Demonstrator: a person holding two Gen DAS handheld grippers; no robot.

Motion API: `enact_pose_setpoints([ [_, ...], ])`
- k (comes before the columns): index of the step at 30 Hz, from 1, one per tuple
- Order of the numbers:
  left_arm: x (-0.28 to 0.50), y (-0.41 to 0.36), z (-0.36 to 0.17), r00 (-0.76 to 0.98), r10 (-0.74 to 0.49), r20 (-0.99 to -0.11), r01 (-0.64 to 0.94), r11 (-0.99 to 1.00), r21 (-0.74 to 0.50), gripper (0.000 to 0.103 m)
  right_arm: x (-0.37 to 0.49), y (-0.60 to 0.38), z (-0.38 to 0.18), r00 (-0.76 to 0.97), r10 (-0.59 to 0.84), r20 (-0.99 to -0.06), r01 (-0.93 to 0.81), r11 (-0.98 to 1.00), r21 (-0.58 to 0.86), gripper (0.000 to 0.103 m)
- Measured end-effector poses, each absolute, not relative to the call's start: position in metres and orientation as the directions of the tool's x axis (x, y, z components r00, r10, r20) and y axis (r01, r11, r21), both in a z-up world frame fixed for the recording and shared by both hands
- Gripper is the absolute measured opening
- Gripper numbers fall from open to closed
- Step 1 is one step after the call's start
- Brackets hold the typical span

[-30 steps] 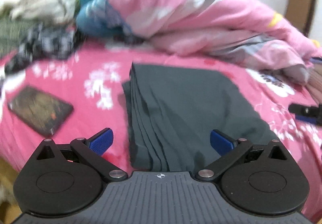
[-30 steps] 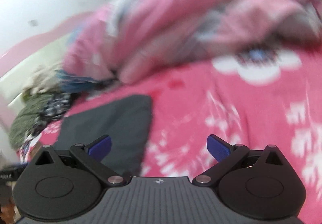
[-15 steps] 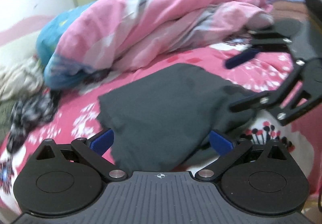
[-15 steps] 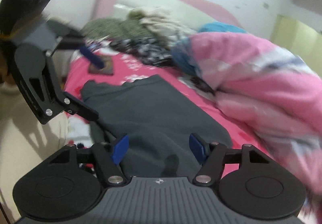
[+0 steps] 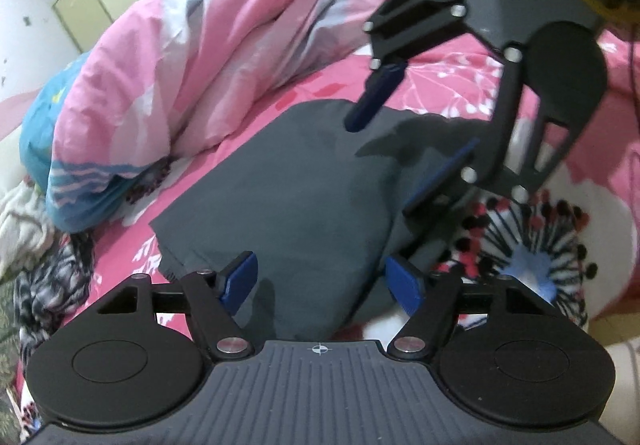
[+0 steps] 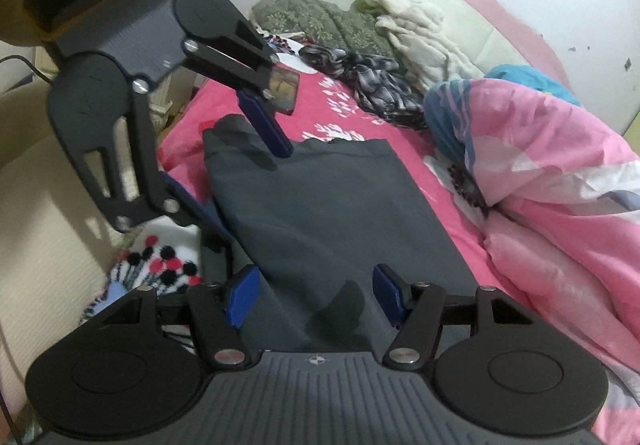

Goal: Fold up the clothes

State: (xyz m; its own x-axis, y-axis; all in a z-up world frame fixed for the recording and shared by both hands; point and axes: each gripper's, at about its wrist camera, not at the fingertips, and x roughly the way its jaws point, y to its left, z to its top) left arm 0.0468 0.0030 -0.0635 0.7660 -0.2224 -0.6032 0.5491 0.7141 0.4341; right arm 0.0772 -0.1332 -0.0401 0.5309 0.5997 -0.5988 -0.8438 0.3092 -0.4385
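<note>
The dark grey garment [image 5: 304,181], a soft, matte, already folded slab, lies in mid-frame on the pink flowered bed [image 5: 460,85], beside a puffy pink duvet [image 5: 224,29]. The left gripper [image 5: 322,279] straddles one end, its blue fingers [image 5: 240,279] closing around the cloth but not yet pinching. The right gripper [image 6: 316,295] straddles the opposite end, part-open, likely so both ends lift together for another fold.

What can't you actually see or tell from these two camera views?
- Near edge of the dark grey garment: hidden in both views behind each gripper's own body.
- Whether the left gripper, jaws closing, presses the cloth: pads' contact unclear.
- Right gripper: the same doubt.
- Flat dark object: partly covered in the right wrist view by the left gripper.
</note>
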Motion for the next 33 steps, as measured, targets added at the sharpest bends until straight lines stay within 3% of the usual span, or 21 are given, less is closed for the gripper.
enact_pose_setpoints([
  [12, 0.062, 0.013, -0.058, 0.770, -0.222, -0.598, 0.502, 0.789, 0.354, 0.039, 0.090, -0.128, -0.043, 0.520, 0.593, -0.615, -0.852, 0.309, -0.422, 0.065],
  [15, 0.064, 0.014, -0.057, 0.772, -0.229, -0.593, 0.494, 0.803, 0.333, 0.038, 0.093, -0.125, -0.045, 0.512, 0.589, -0.625, -0.857, 0.294, -0.424, 0.064],
  [17, 0.063, 0.015, -0.057, 0.773, -0.234, -0.590, 0.493, 0.806, 0.327, 0.038, 0.093, -0.123, -0.046, 0.523, 0.578, -0.627, -0.850, 0.300, -0.433, 0.054],
  [19, 0.062, 0.016, -0.056, 0.773, -0.240, -0.587, 0.498, 0.804, 0.326, 0.038, 0.093, -0.122, -0.047, 0.542, 0.565, -0.623, -0.839, 0.318, -0.442, 0.029],
  [22, 0.058, 0.018, -0.052, 0.767, -0.270, -0.582, 0.517, 0.797, 0.312, 0.041, 0.091, -0.124, -0.046, 0.590, 0.551, -0.590, -0.807, 0.371, -0.460, 0.017],
  [26, 0.057, 0.014, -0.049, 0.764, -0.296, -0.573, 0.535, 0.787, 0.306, 0.054, 0.078, -0.121, -0.052, 0.659, 0.531, -0.532, -0.750, 0.414, -0.516, 0.016],
  [28, 0.061, 0.006, -0.052, 0.767, -0.286, -0.575, 0.536, 0.779, 0.327, 0.055, 0.072, -0.119, -0.056, 0.692, 0.519, -0.502, -0.719, 0.431, -0.545, 0.016],
  [31, 0.073, -0.005, -0.062, 0.757, -0.274, -0.593, 0.540, 0.773, 0.333, 0.053, 0.065, -0.118, -0.060, 0.729, 0.505, -0.463, -0.681, 0.464, -0.567, 0.017],
  [33, 0.079, -0.006, -0.066, 0.762, -0.253, -0.596, 0.518, 0.790, 0.327, 0.041, 0.064, -0.122, -0.058, 0.737, 0.503, -0.451, -0.674, 0.493, -0.551, 0.019],
])
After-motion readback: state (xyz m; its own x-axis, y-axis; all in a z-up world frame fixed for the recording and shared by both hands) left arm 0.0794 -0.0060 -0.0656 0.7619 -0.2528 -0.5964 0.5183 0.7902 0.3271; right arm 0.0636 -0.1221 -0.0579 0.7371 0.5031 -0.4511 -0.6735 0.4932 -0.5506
